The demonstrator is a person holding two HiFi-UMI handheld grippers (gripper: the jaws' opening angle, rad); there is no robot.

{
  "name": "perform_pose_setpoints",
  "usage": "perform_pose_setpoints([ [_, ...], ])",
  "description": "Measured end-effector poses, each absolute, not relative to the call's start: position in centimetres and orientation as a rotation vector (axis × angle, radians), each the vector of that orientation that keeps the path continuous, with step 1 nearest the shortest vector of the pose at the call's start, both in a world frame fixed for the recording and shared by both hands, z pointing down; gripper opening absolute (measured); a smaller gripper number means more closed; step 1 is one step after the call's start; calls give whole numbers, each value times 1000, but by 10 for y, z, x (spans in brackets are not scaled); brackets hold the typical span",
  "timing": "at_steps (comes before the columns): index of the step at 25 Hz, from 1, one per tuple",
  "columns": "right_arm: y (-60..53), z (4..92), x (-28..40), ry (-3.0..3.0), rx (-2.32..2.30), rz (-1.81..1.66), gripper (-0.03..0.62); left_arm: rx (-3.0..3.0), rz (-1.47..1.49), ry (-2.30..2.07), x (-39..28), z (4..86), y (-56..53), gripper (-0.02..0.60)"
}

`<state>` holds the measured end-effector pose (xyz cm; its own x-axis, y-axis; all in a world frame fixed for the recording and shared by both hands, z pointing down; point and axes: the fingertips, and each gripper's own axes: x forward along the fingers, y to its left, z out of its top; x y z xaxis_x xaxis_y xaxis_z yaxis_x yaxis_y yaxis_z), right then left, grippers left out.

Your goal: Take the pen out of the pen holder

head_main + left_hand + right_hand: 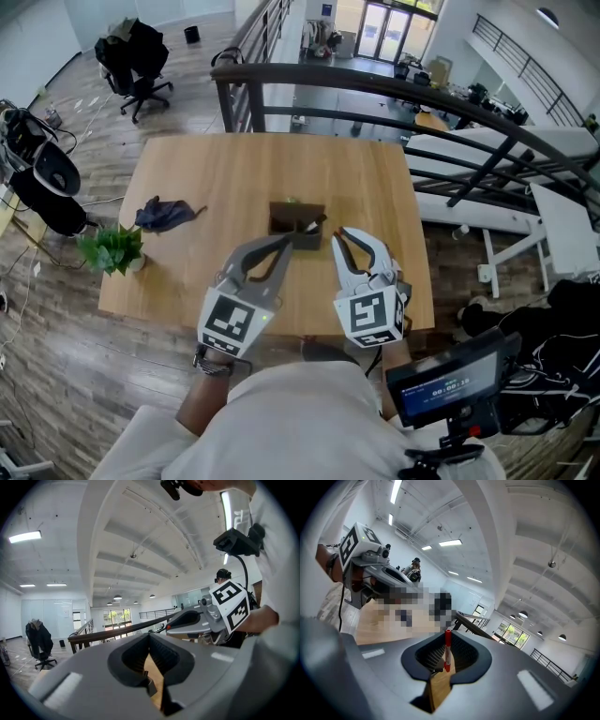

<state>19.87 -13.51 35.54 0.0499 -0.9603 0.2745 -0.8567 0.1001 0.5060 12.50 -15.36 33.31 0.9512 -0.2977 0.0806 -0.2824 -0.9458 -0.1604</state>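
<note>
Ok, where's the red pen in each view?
Head view: cannot make it out.
Left gripper view: not in it.
Right gripper view: red pen at centre, upright between the jaws.
Shared landmark: dark railing beyond the table.

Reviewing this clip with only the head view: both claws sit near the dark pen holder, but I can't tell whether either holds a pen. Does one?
Observer: Yes. The right gripper view shows a red pen between the right claw's jaws, which are closed on it.
Reviewer: And the left one?
Observer: The left gripper view shows the left claw with its jaw tips together, and I see no pen between them.
</note>
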Motion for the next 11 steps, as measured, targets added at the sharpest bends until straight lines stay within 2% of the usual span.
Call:
perform_pose_setpoints([
  [11, -143, 359, 196, -1829, 1769, -233, 37, -2959, -159, 437, 125, 337, -160, -2],
])
